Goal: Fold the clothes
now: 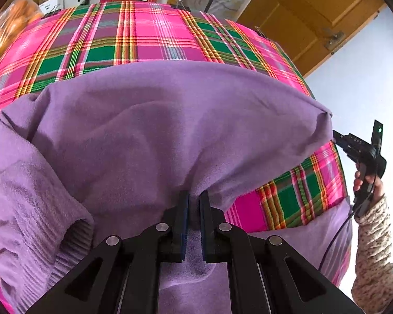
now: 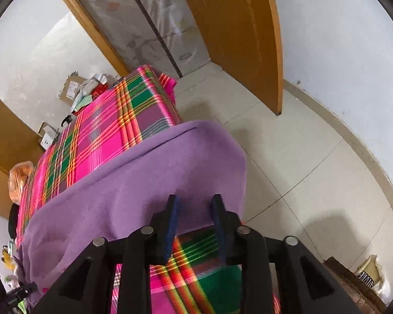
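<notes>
A purple fleece garment (image 1: 149, 120) lies over a table covered in a pink and green plaid cloth (image 1: 149, 36). My left gripper (image 1: 195, 193) is shut on a bunched fold of the garment near its front edge, and a ribbed cuff (image 1: 73, 233) hangs at the left. In the left wrist view, the right gripper (image 1: 336, 134), held by a hand (image 1: 359, 180), has its tips against the garment's right corner. In its own view my right gripper (image 2: 195, 198) stands open, with the purple garment's edge (image 2: 196, 217) just beyond the fingertips.
The plaid cloth (image 2: 104, 120) hangs over the table's near edge. Boxes and packets (image 2: 76, 89) crowd the far end, and an orange bag (image 1: 15, 18) sits at the far left. A wooden door (image 2: 238, 36) stands open over the tiled floor (image 2: 301, 157) to the right.
</notes>
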Action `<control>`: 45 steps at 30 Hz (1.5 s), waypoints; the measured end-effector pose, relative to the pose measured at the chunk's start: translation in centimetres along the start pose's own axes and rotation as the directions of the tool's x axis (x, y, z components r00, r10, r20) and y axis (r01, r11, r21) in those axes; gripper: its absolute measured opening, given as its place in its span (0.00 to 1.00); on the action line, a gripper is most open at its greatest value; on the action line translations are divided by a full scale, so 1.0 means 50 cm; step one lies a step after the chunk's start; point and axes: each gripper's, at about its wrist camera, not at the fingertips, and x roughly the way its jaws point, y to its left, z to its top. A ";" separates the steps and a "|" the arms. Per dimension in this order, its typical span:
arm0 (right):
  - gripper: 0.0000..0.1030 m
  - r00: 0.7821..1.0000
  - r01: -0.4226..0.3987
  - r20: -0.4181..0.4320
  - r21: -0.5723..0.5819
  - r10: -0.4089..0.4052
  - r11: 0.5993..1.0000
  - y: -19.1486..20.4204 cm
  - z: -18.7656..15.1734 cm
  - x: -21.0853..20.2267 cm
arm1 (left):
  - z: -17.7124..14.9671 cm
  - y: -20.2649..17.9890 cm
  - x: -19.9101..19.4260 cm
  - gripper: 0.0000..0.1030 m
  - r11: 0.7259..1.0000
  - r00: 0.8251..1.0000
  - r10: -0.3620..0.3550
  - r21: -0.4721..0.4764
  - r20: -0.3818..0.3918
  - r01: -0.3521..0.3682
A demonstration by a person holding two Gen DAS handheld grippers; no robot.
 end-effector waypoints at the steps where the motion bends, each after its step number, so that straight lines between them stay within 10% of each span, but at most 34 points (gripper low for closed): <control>1: 0.27 1.000 0.010 0.009 -0.008 -0.010 1.000 0.003 -0.003 -0.001 | 0.000 -0.002 0.000 0.07 1.000 1.000 0.005 0.004 0.001 -0.005; 8: 0.06 0.997 0.061 0.040 -0.044 -0.060 0.997 0.016 0.005 -0.024 | 0.002 0.000 -0.003 0.07 1.000 1.000 -0.006 -0.008 0.005 0.006; 21: 0.06 0.986 0.127 0.119 -0.073 -0.117 0.989 -0.008 0.008 -0.146 | -0.022 -0.016 -0.031 0.07 0.999 1.000 -0.016 0.037 0.008 0.016; 45: 0.07 0.958 0.280 0.082 -0.048 -0.276 0.959 -0.034 -0.039 -0.093 | -0.037 -0.023 -0.026 0.06 0.995 0.997 -0.056 0.079 -0.049 0.059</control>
